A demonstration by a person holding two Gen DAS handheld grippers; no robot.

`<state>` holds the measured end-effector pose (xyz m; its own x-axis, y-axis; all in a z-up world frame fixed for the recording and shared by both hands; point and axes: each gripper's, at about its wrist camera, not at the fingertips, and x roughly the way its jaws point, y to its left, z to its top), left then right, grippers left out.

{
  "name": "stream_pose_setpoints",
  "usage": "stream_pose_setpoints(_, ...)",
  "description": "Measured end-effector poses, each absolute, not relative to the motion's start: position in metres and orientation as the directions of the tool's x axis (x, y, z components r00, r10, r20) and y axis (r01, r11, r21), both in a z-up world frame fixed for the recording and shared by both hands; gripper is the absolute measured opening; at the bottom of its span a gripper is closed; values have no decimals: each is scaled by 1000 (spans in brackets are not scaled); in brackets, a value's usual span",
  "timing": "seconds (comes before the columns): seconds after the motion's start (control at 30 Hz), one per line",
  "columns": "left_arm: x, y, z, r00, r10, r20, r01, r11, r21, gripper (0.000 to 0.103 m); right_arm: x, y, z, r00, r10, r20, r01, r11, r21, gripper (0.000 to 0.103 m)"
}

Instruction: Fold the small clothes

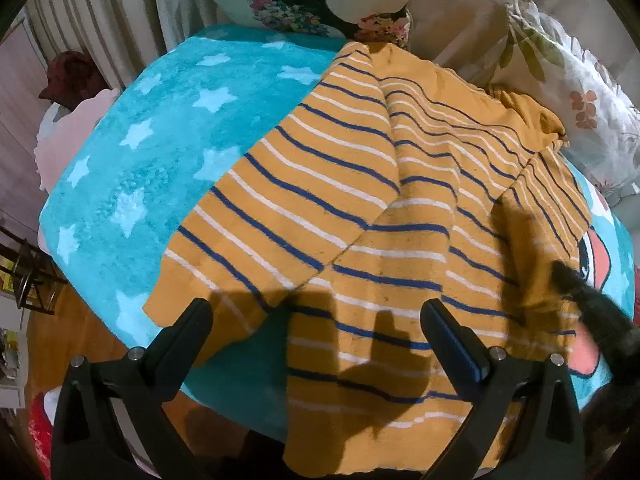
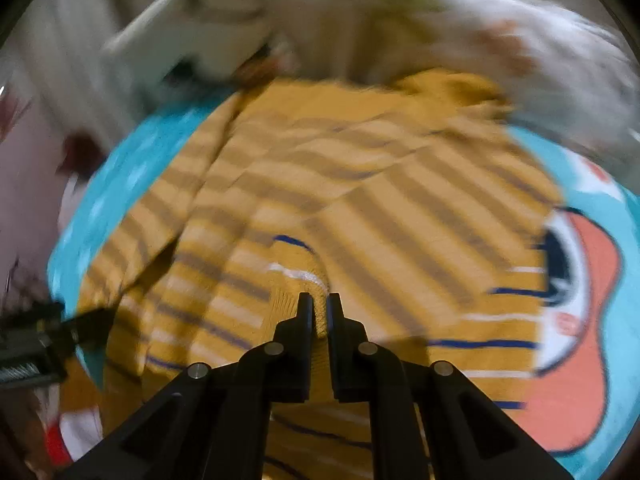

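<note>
A mustard-yellow garment [image 1: 360,208] with blue and white stripes lies spread on a turquoise star-print blanket [image 1: 132,168], one flap folded over its left side. My left gripper [image 1: 316,312] is open and empty, just above the garment's near edge. My right gripper [image 2: 319,300] is shut on a pinched fold of the same garment [image 2: 296,268], lifting it; this view is blurred by motion. The right gripper also shows at the right edge of the left wrist view [image 1: 592,304]. The left gripper shows at the left edge of the right wrist view [image 2: 52,332].
Floral pillows [image 1: 568,80] lie behind the garment at the back right. A cartoon print with a coral shape [image 2: 584,320] marks the blanket at the right. A curtain [image 1: 104,12] and furniture stand at the left, beyond the blanket's edge.
</note>
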<state>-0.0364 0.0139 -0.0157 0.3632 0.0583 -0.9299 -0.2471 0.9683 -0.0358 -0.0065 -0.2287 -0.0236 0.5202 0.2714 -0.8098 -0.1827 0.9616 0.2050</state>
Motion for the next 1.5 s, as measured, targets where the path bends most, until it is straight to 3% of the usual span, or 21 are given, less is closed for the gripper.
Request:
stream_pose_setpoints(0.2,-34,2,-15,368,46,-929,-227,973,-42,103,-10,-372,-2,603,-24,-798,204,971,125,7)
stream_pose_setpoints(0.43,-33,0,-17,373,57,-926,-221,975,-29,103,-34,-524,-9,418,-355,-836,572,818,-62,9)
stream_pose_setpoints(0.53,-34,16,-16,395,122,-910,-252,968,21,103,-53,-546,1,419,-364,-832,624,781,-27,10)
stream_pose_setpoints(0.73,-28,84,-25,393,197,-898,-367,929,43,103,-55,-498,-1,437,-287,-853,519,855,-21,12)
stream_pose_setpoints(1.0,-20,132,-65,348,37,-937,-388,915,-108,103,-40,-433,-24,431,-140,-891,349,937,22,14)
stream_pose_setpoints(1.07,-16,131,-77,318,31,-948,-398,911,-104,87,-36,-418,-24,431,-122,-894,314,949,22,14)
stream_pose_setpoints(1.13,-14,125,-76,323,88,-942,-390,919,-48,60,-31,-406,-24,431,-104,-896,284,958,26,17)
stream_pose_setpoints(1.17,-12,124,-75,329,83,-941,-378,925,-50,52,-29,-401,-24,432,-98,-897,274,961,27,22)
stream_pose_setpoints(1.23,-7,122,-70,328,98,-940,-356,934,-27,14,-24,-390,-23,438,-92,-894,249,968,22,24)
stream_pose_setpoints(1.27,-5,123,-68,322,114,-940,-360,933,-10,9,-20,-388,-22,437,-92,-895,243,970,19,24)
stream_pose_setpoints(1.37,2,144,-65,307,169,-936,-417,908,27,6,-11,-379,-21,437,-79,-896,229,973,26,24)
stream_pose_setpoints(1.4,2,152,-64,299,205,-932,-437,898,58,0,-8,-376,-21,436,-78,-897,227,974,26,24)
stream_pose_setpoints(1.5,6,191,-62,254,325,-911,-518,841,156,0,0,-372,-23,429,-71,-900,230,973,33,24)
